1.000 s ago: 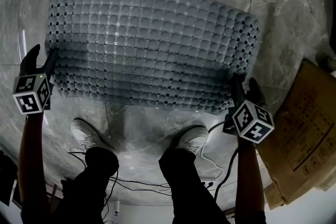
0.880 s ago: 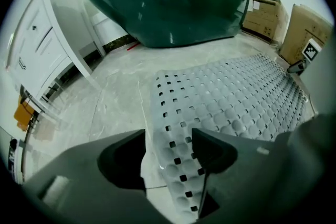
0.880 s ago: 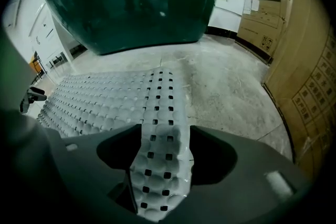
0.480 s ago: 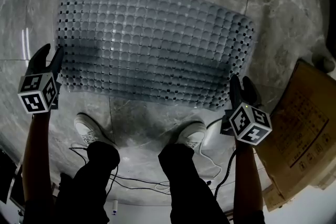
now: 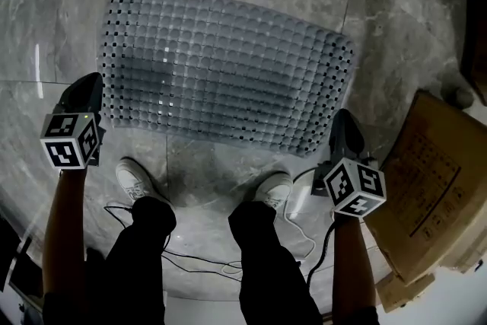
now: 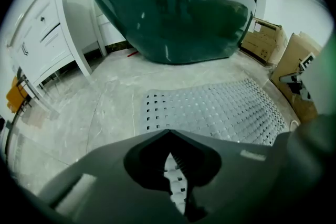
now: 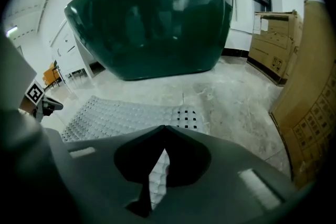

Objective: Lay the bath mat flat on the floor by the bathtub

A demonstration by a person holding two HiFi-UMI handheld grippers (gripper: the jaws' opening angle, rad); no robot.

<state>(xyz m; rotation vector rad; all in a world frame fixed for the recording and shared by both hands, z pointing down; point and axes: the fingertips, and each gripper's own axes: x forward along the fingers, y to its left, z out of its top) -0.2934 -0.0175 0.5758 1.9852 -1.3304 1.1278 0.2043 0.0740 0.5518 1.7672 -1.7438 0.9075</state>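
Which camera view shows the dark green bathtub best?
The right gripper view: the bathtub appears almost whole, rim to base, beyond the bath mat. The left gripper view shows it, but cuts off its top. The head view looks down at the bath mat and shows no clear part of the bathtub.

Dark trousers (image 5: 259,247), white trainers (image 5: 133,180) just ahead of them. Flanking the trousers, the dark grey left gripper (image 5: 85,87) and right gripper (image 5: 342,122) each carry a black-and-white marker cube (image 5: 71,150).
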